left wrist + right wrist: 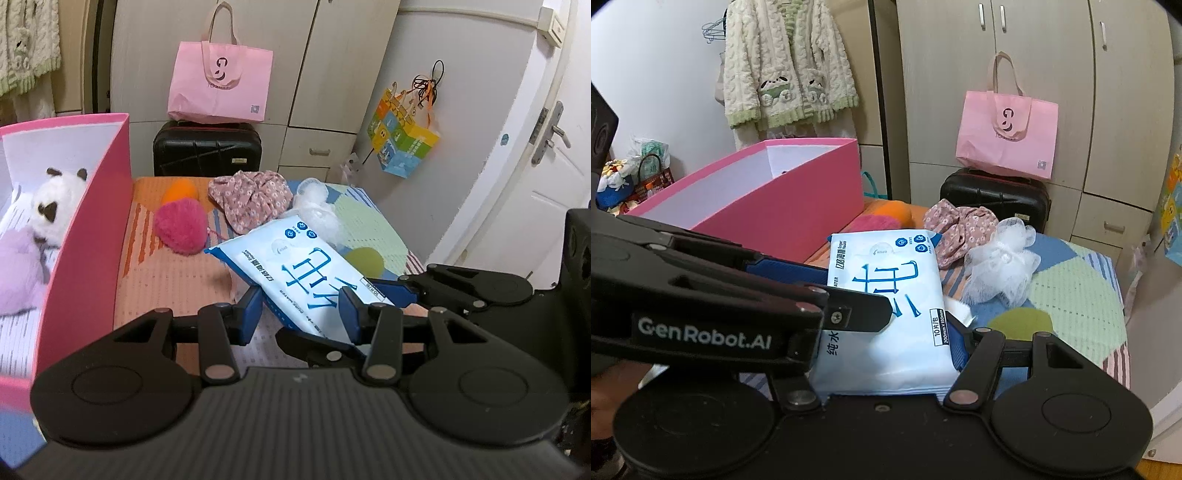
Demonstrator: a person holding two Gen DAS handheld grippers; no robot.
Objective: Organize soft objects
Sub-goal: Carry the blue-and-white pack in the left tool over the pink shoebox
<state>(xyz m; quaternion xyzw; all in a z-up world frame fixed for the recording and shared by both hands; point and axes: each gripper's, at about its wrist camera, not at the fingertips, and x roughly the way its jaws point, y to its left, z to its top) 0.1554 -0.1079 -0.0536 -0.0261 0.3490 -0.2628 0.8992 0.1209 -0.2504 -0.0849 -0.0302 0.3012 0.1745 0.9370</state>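
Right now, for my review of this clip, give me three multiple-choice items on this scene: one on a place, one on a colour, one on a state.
1. Where is the panda plush?
A. Inside the pink box
B. On the black suitcase
C. Hung on the door

2. What colour is the heart-shaped plush?
A. Green
B. Deep pink
C. White

3. How is the wipes pack held?
A. Lying free on the bed
B. By one gripper only
C. By both grippers

Answers: 1 A, the panda shows behind the box wall. 2 B, its fuzzy surface is deep pink. 3 C, the left gripper and right gripper each clamp it.
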